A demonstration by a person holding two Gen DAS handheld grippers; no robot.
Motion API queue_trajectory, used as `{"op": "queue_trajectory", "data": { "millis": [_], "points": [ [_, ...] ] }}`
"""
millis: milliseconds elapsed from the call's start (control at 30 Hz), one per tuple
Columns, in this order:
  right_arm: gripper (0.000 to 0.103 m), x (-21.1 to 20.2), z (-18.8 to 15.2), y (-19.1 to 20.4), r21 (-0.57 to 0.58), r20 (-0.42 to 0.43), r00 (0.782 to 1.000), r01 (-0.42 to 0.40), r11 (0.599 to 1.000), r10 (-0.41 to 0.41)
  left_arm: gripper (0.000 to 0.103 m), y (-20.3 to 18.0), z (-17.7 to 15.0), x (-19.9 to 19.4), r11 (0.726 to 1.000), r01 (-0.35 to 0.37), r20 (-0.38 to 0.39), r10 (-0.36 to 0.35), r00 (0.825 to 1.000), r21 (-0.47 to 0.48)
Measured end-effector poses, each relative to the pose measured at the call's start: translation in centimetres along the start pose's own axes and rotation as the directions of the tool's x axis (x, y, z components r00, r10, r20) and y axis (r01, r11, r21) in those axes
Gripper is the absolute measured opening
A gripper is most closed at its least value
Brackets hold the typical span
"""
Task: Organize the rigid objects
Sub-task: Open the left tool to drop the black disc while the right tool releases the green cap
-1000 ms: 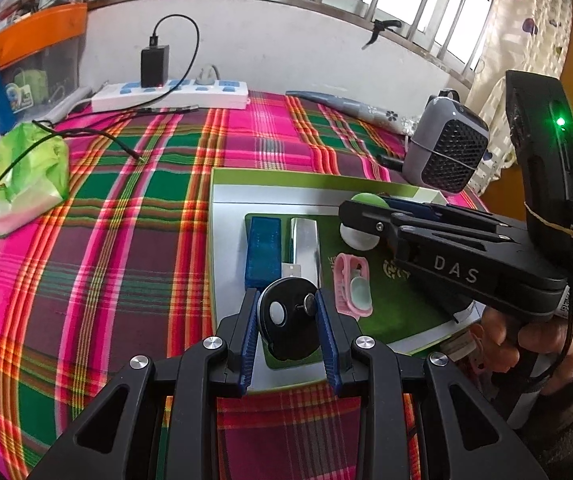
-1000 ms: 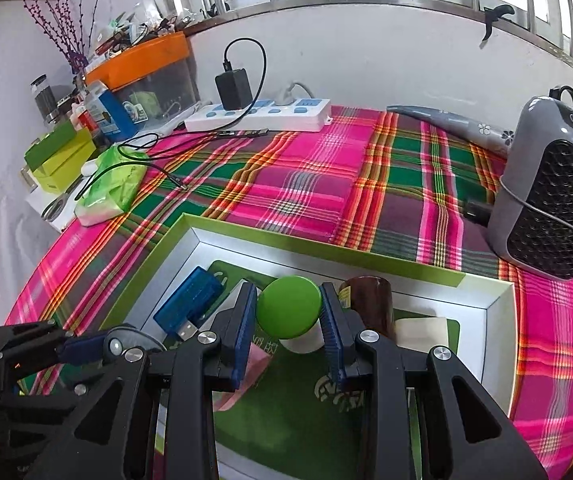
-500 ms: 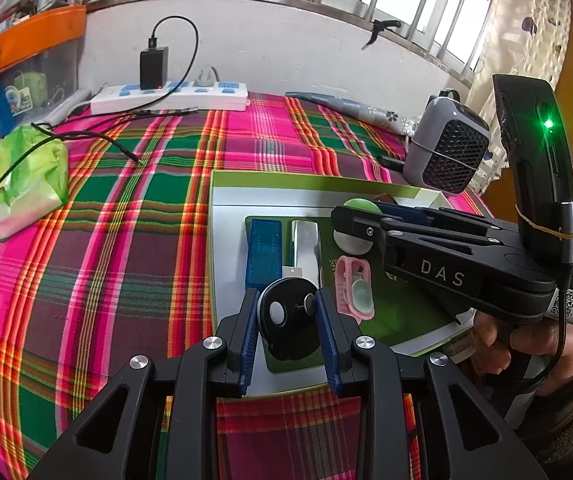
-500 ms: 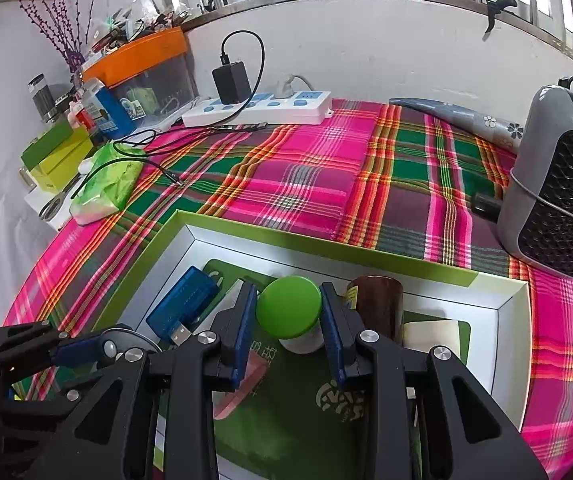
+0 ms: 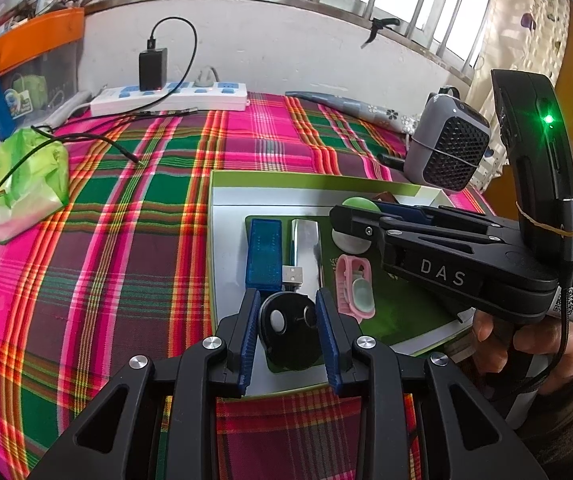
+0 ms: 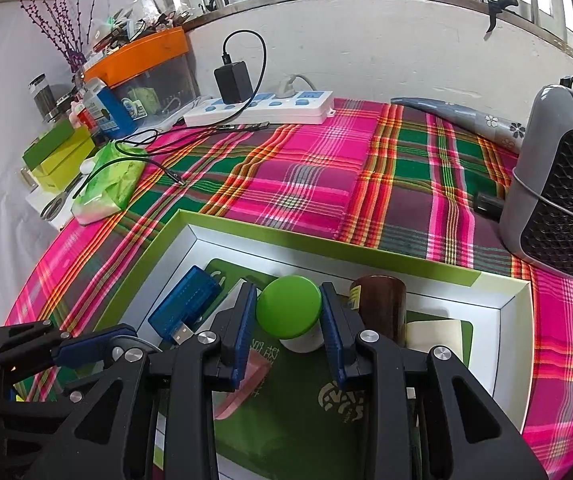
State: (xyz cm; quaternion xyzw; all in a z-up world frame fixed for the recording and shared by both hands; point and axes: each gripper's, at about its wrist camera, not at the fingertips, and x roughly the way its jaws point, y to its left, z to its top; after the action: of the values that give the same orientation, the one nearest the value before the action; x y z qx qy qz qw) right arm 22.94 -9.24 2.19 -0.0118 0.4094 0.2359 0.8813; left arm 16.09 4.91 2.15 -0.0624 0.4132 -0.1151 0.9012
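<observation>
Your left gripper [image 5: 288, 330] has just let its jaws spread a little since the earlier frame, and thin gaps now show on both sides of the black fob [image 5: 289, 326] lying between them; the pads no longer seem to press it. The fob rests flat on the green liner at the near edge of the tray [image 5: 222, 200], which suggests you have just set it down there beside the other sorted pieces. Your right gripper [image 6: 288, 332] pinches the green-capped jar [image 6: 288, 312] by its cap, upright, near the tray's far edge, just beside the brown bottle [image 6: 380, 304]. Whether the jar's base touches the liner is hidden by the cap. You hold it by the widest part, likely to stand it squarely in line with its neighbours.

The tray sits on the plaid-covered bench [image 5: 126, 220], near its right edge. Inside it, the blue dongle [image 5: 263, 252], the silver bar [image 5: 306, 240] and the pink case [image 5: 353, 286] lie side by side along the liner, long sides parallel.

Both grippers tilt steeply down toward the tray, left at the near edge, right reaching across from the right side. Your right hand [image 5: 526, 340] wraps its handle low by the tray's near right corner.
</observation>
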Motion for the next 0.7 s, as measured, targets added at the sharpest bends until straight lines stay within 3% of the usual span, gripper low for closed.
{"op": "queue_trajectory", "data": {
  "millis": [467, 700],
  "points": [
    [0.033, -0.06, -0.09, -0.04, 0.009, 0.003, 1.000, 0.001, 1.000, -0.001, 0.029, -0.08, -0.05, 0.00, 1.000, -0.003, 0.000, 0.003, 1.000, 0.003],
    [0.037, -0.38, -0.12, -0.08, 0.012, 0.012, 1.000, 0.003, 1.000, -0.003, 0.034, -0.45, -0.18, -0.33, 1.000, -0.007, -0.003, 0.007, 1.000, 0.022]
  ]
}}
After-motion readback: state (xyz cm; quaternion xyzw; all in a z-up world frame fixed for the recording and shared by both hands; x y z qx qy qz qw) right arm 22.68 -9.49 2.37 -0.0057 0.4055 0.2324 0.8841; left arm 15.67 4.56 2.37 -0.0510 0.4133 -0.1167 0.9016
